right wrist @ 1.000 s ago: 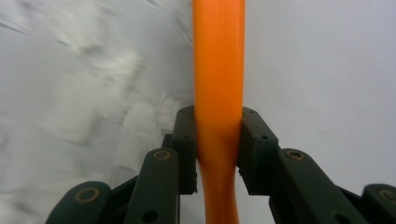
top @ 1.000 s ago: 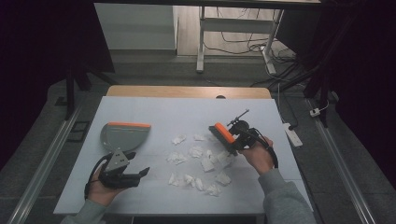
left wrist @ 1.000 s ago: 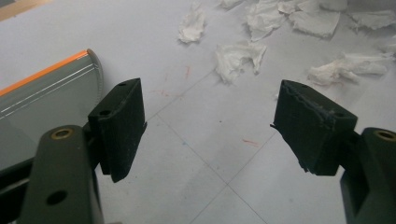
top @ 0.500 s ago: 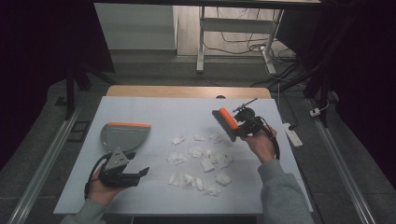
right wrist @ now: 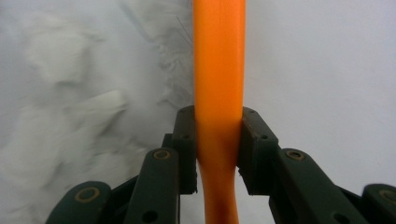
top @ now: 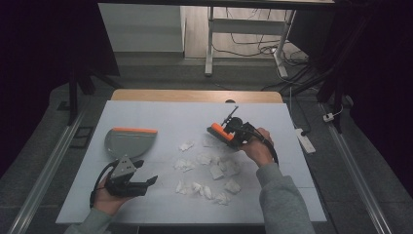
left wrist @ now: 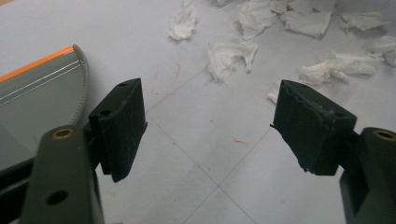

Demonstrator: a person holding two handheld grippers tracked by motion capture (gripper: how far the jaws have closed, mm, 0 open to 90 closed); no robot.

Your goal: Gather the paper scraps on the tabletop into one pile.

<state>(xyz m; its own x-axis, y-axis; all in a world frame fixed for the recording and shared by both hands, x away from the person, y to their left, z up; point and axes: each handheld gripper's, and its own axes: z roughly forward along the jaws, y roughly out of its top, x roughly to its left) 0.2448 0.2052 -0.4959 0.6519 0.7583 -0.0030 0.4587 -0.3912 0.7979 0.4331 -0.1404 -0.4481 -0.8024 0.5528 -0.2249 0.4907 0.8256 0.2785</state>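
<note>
Brush (right wrist: 218, 70) clamped in raised right gripper (right wrist: 215, 140)

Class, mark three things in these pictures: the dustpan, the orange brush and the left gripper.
dustpan (top: 127, 142), high view, on its bare grey pan.
orange brush (right wrist: 218, 70), right gripper view, on the orange handle above the jaws.
left gripper (left wrist: 208, 128), left gripper view, midway between its fingertips.
</note>
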